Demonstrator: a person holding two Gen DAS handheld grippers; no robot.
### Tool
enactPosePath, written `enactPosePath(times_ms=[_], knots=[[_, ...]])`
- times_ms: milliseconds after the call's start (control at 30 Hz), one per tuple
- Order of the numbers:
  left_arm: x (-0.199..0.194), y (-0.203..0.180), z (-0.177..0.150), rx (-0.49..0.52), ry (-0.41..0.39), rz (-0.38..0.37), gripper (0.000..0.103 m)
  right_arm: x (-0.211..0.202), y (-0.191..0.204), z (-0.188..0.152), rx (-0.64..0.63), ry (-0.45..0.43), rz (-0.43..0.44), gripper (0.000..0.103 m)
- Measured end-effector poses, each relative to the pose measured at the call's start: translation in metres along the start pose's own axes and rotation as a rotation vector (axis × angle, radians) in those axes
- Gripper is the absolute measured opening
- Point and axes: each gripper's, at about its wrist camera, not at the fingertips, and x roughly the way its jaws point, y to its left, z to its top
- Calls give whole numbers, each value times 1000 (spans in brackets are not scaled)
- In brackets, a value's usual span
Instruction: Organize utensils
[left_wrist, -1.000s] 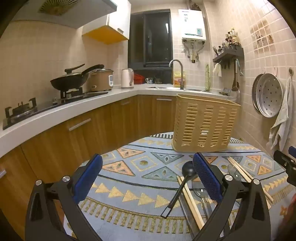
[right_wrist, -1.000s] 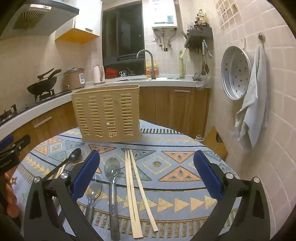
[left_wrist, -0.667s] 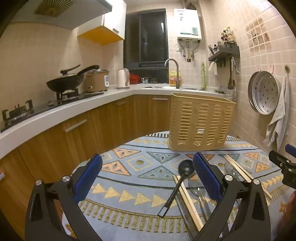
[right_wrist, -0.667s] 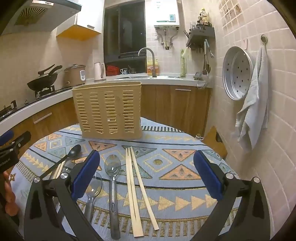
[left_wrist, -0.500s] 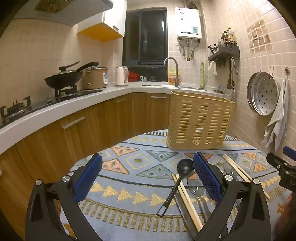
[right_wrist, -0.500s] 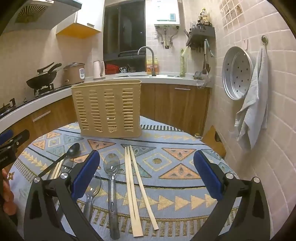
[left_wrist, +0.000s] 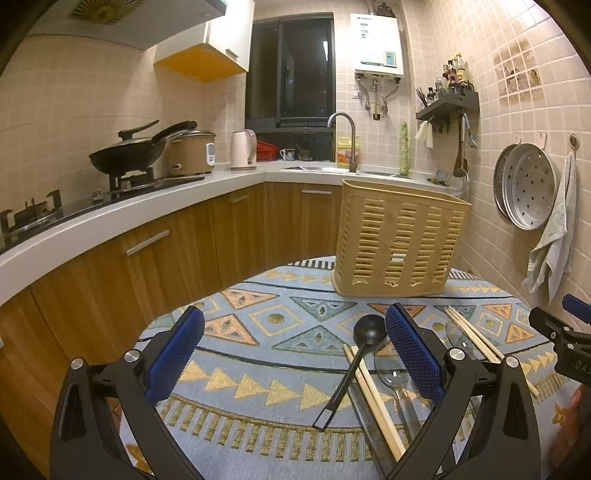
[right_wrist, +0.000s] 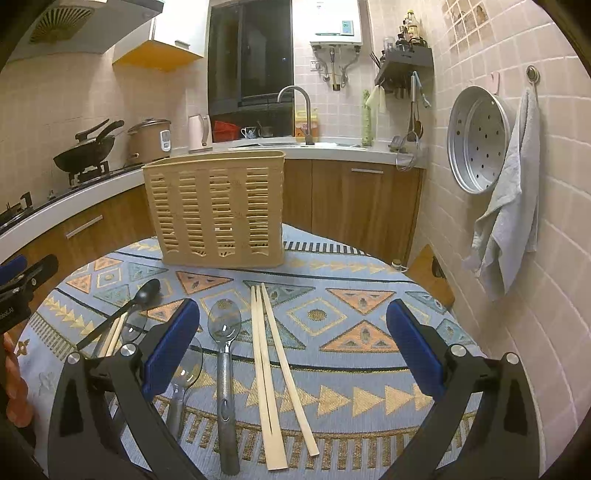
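Observation:
A beige slotted utensil basket (left_wrist: 399, 243) (right_wrist: 218, 210) stands upright at the far side of a round table with a patterned cloth (left_wrist: 258, 354). In front of it lie a black spoon (left_wrist: 351, 362) (right_wrist: 129, 306), a pair of bamboo chopsticks (right_wrist: 273, 365), a second pair (left_wrist: 373, 398), and clear spoons (right_wrist: 223, 354). My left gripper (left_wrist: 295, 354) is open and empty, left of the black spoon. My right gripper (right_wrist: 291, 354) is open and empty, above the chopsticks.
A kitchen counter (left_wrist: 110, 214) with a wok, rice cooker and kettle runs along the left and back. A sink and tap (right_wrist: 295, 110) sit behind the basket. A steamer tray (right_wrist: 476, 140) and a towel (right_wrist: 506, 221) hang on the right wall.
Both views have shifted slightly; the utensils and the basket lie where they were. Both grippers stay open.

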Motion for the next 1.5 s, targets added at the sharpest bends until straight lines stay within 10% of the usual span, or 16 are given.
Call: enactPosePath(times_ms=[1500], knots=[[0, -3, 1, 12, -10, -4, 95, -3, 5, -1, -25, -7, 4, 97]])
